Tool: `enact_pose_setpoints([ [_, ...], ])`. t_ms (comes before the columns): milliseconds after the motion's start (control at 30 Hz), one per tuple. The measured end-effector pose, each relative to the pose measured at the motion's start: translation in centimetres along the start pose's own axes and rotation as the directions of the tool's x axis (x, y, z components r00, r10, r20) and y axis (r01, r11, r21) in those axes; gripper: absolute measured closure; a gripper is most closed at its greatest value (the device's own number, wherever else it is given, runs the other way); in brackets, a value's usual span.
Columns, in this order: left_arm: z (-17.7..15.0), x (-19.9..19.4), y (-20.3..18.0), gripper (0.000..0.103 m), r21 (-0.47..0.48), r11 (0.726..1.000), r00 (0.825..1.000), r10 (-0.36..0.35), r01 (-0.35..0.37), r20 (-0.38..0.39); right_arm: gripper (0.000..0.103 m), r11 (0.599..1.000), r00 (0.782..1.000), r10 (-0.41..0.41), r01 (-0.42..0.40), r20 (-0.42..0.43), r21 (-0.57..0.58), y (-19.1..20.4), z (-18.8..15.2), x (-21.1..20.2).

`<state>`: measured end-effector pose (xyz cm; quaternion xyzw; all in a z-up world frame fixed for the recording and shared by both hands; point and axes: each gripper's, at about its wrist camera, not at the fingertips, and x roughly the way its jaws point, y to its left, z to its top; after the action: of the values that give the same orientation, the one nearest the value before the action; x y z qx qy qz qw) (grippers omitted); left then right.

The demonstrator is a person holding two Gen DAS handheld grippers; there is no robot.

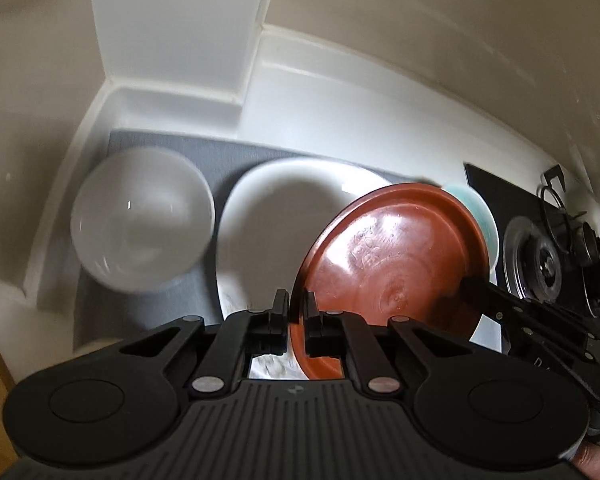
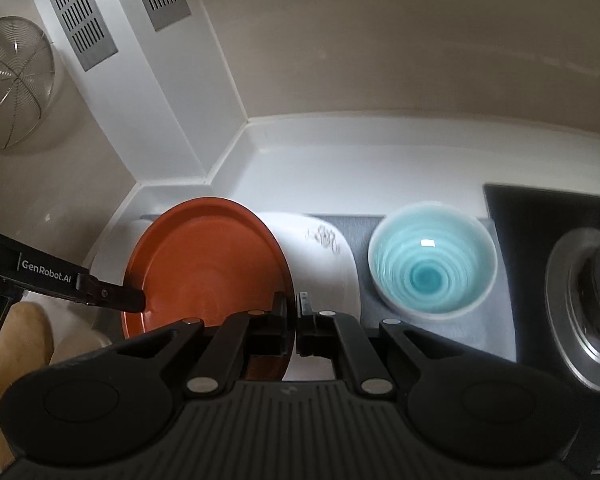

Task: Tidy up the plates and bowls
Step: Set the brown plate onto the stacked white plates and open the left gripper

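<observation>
Both tools are pinching the red plate by its rim: left tool, right tool; it's hanging tilted over the white plate

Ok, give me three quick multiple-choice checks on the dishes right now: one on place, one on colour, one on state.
1. Where does the turquoise bowl sit?
A. On the grey mat
B. Inside the white bowl
C. On the red plate

2. What colour is the plate that the hand-held grippers hold?
A. Blue
B. Reddish-brown
C. Black

3. How is the red plate held?
A. Lying flat on the mat
B. By one hand-held gripper only
C. Tilted, clamped at its rim by both the left hand-held gripper and the right hand-held gripper

Answers: 1 A, the bowl stands on the mat beside the white plate. 2 B, its surface shows reddish-brown. 3 C, each view shows jaws closed on the rim.
</observation>
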<state>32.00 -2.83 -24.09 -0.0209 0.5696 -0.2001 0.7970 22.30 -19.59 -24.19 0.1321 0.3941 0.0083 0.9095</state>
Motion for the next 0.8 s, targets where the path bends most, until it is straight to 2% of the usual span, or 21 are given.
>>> enact_pose_setpoints([
  [67, 0.6, 1.3, 0.2, 0.096, 0.003, 1.0, 1.0, 0.014, -0.014, -0.001, 0.099, 1.0, 1.0, -0.006, 0.006, -0.01, 0.017, -0.5, 0.1, 1.2],
  [133, 1.5, 3.0, 1.2, 0.096, -0.035, 0.999, 0.999, 0.009, -0.01, -0.036, 0.099, 0.999, 1.0, -0.014, 0.015, -0.024, 0.044, -1.2, 0.0, 3.0],
  [233, 1.8, 4.4, 1.5, 0.096, -0.041, 0.999, 1.0, 0.016, -0.016, 0.014, 0.099, 0.995, 1.0, -0.001, 0.003, -0.028, 0.098, -2.3, -0.7, 4.9],
  [333, 1.5, 5.3, 1.1, 0.096, 0.009, 0.999, 0.997, 0.049, -0.05, 0.052, 0.099, 0.994, 1.0, -0.001, 0.004, -0.02, 0.112, -2.6, -1.2, 6.1],
  [433, 1.3, 7.2, 1.1, 0.096, 0.028, 0.996, 0.997, 0.081, -0.081, 0.015, 0.099, 0.995, 0.999, -0.034, 0.037, -0.034, 0.097, -2.4, -1.8, 7.7],
  [500, 1.3, 8.2, 1.4, 0.097, 0.005, 0.999, 0.999, 0.05, -0.05, -0.017, 0.098, 0.993, 0.995, -0.085, 0.088, -0.043, 0.074, -2.2, -2.4, 8.4],
  [633, 1.5, 7.5, 1.8, 0.097, -0.016, 0.999, 0.999, 0.035, -0.035, -0.002, 0.096, 0.993, 0.996, -0.083, 0.086, -0.033, 0.085, -2.5, -2.7, 7.7],
  [733, 0.9, 5.3, 1.6, 0.097, 0.026, 0.999, 0.997, 0.043, -0.045, 0.068, 0.091, 0.995, 0.998, -0.062, 0.061, 0.007, 0.075, -2.5, -3.2, 6.0],
  [800, 0.5, 4.6, 1.3, 0.097, 0.058, 0.997, 0.995, 0.035, -0.041, 0.093, 0.091, 0.997, 0.999, -0.043, 0.043, -0.014, 0.065, -2.4, -3.6, 5.8],
])
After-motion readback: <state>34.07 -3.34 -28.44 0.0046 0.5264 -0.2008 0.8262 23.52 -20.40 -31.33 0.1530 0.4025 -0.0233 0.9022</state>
